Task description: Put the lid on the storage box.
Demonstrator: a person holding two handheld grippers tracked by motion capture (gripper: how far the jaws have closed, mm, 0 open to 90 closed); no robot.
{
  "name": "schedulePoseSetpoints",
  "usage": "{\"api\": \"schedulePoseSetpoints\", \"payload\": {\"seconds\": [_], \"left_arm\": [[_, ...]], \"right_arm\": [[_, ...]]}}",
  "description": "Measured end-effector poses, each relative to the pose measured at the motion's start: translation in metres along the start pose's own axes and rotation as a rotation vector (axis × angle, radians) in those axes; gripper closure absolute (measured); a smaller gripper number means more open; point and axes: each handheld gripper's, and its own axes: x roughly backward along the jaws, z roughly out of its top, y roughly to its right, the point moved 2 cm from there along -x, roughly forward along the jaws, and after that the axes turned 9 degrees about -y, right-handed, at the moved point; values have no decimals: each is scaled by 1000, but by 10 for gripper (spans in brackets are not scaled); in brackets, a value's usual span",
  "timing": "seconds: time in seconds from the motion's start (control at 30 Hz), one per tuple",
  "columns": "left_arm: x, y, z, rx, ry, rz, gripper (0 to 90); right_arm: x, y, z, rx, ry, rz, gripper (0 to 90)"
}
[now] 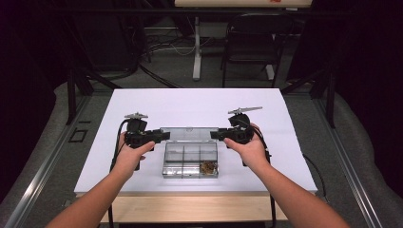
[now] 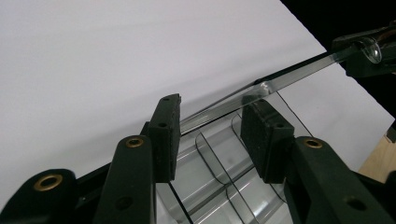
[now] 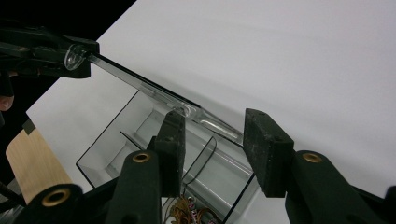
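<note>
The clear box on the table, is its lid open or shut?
Open: the lid stands raised behind the clear box, and the compartments lie uncovered.

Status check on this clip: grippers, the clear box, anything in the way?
Left gripper and right gripper open, jaws straddling the raised lid ends. Clear compartment box open on the white table, small brownish bits in one compartment. Nothing obstructing.

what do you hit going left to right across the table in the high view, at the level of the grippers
left gripper → raised clear lid of the compartment box → right gripper; each gripper has its jaws around one end of the lid, all over the white table.
</note>
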Motion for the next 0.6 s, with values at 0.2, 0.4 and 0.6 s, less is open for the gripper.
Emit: {"api": "schedulePoseSetpoints", "payload": {"seconds": [0.2, 0.4, 0.6], "left_arm": [[1, 2, -5, -2, 8, 3, 580], [3, 3, -10, -1, 13, -7, 578], [3, 6, -13, -7, 18, -1, 581]], "right_arm": [[3, -3, -2, 16, -2, -4, 593], [3, -5, -8, 29, 5, -8, 591], [3, -8, -11, 33, 9, -13, 591]]}}
